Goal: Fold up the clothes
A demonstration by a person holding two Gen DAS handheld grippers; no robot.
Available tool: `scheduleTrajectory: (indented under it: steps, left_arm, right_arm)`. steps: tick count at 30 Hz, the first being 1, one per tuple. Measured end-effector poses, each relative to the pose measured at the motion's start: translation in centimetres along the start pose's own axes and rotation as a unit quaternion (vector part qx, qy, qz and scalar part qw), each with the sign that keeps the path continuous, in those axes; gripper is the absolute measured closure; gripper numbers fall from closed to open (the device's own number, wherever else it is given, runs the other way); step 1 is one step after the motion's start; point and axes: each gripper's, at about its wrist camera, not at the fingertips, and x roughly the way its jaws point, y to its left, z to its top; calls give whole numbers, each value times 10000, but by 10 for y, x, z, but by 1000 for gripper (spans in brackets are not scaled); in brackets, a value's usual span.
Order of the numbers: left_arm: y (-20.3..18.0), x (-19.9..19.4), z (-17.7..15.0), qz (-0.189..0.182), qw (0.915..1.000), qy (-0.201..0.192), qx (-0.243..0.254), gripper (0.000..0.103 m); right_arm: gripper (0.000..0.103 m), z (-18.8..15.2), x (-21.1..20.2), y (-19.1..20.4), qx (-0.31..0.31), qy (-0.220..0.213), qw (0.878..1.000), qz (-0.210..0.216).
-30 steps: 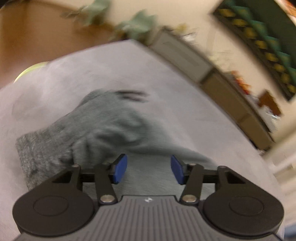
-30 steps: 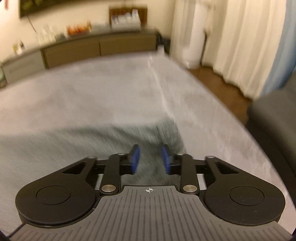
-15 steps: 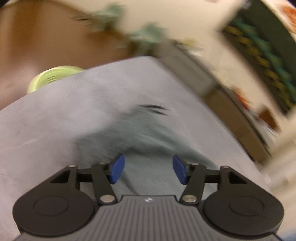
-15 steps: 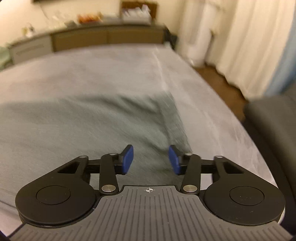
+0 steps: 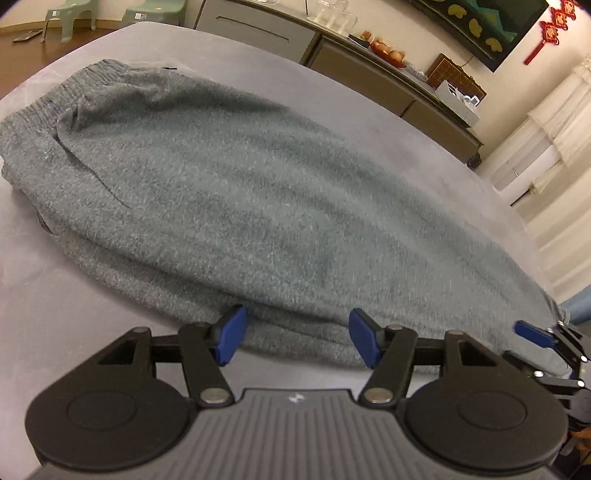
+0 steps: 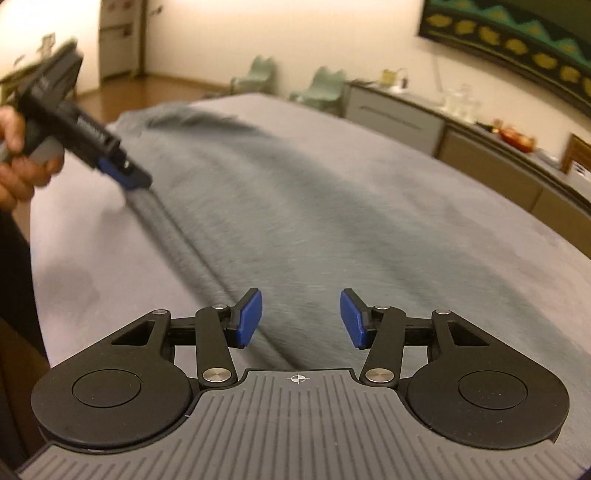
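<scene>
Grey knitted trousers [image 5: 258, 206] laid flat lengthwise on pale grey bed [image 5: 55, 295], left claw [image 5: 295, 334] wide open at near edge, empty, right claw [image 6: 301, 319] wide open over fabric, empty

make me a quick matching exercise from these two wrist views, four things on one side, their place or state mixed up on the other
Things:
1. grey knitted trousers
2. left gripper
3. pale green plastic stools
4. dark patterned wall hanging

Place or state:
A. on the wooden floor beyond the far end of the bed
B. open, fingers at the near edge of the cloth
C. spread lengthwise on the grey bed cover
D. high on the wall above the long low cabinet

Pairs: 1-C, 2-B, 3-A, 4-D
</scene>
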Motion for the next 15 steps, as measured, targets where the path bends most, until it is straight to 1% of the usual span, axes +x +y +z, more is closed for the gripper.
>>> scheduleTrajectory:
  steps: [2,4,5,7,8,10,12,14,15]
  left_arm:
    - [0,-1,0,-36,9999,-68,81,40]
    - [1,-3,1,-118,9996,-225,144,40]
    - [-1,-4,2,-148,9992,-333,152,38]
    - [-6,-8,6,-206,9981,-557,160,35]
    - [-8,-9,8,-235,9973,-669,164,35]
    - [-15,-8,13,-286,9961,-815,153,35]
    - [-27,-1,17,-304,9961,-799,229,34]
    - [-40,6,18,-202,9966,-718,343,34]
    - [-45,9,17,-175,9970,-658,371,34]
  right_arm:
    - [52,3,14,3,-23,170,9998,119]
    - [57,5,26,5,6,391,9989,255]
    - [64,5,29,7,-11,452,9985,316]
    - [77,2,23,16,-178,379,9982,424]
    - [79,1,18,23,-300,315,9977,512]
    - [80,-1,10,37,-535,226,9961,663]
    - [81,-7,11,48,-701,327,9947,676]
    - [81,-8,15,46,-563,307,9959,635]
    - [77,-6,16,42,-419,241,9970,600]
